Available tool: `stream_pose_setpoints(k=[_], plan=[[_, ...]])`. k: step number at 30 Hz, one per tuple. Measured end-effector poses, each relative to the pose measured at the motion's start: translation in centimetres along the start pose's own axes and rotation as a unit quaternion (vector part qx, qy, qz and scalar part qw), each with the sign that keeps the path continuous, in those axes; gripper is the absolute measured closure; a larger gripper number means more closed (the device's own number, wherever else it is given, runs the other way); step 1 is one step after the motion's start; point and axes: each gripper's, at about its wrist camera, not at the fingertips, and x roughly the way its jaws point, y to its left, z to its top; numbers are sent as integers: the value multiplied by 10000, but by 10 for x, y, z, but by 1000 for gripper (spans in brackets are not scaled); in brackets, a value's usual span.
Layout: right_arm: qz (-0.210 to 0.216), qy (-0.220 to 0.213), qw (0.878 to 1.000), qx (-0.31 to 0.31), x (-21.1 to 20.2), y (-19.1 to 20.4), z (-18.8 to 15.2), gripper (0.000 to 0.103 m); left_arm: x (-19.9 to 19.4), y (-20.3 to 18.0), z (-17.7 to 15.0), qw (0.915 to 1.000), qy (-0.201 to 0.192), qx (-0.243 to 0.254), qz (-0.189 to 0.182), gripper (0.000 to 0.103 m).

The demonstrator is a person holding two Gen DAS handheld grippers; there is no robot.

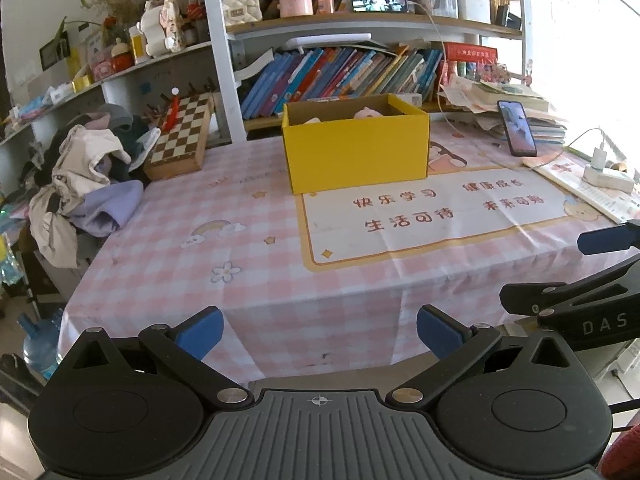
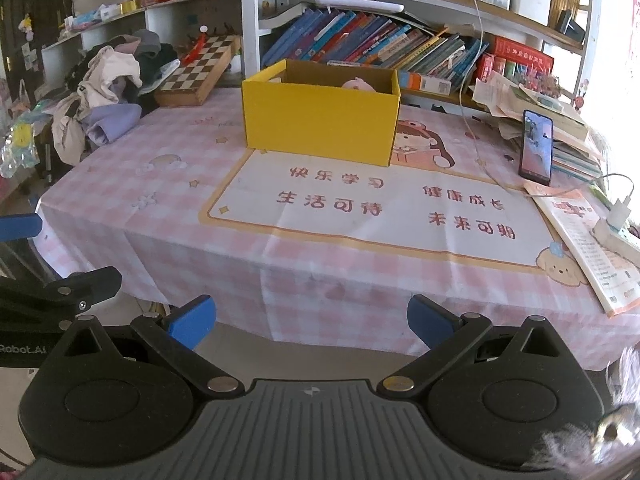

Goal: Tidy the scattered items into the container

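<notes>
Sitting well back on the table (image 1: 160, 272), the yellow box (image 1: 356, 156) is far ahead of both claws; left gripper (image 1: 320, 334) and right gripper (image 2: 312, 322) spread wide, empty.

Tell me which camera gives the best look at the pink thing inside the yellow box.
The right wrist view: the pink item shows over the yellow box rim near its right end, against the brown inner wall. The left wrist view shows only a paler sliver of it above the rim.
</notes>
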Motion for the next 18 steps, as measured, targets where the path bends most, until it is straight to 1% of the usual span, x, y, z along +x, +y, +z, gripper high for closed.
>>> stream_pose_setpoints(k=[5, 18], plan=[[-16, 31, 10000, -12, 1, 0, -1, 0, 2, 1, -1, 9999, 87, -46, -32, 0], [-32, 76, 10000, 2, 2, 1, -2, 0, 3, -2, 0, 10000, 68, -2, -1, 0]])
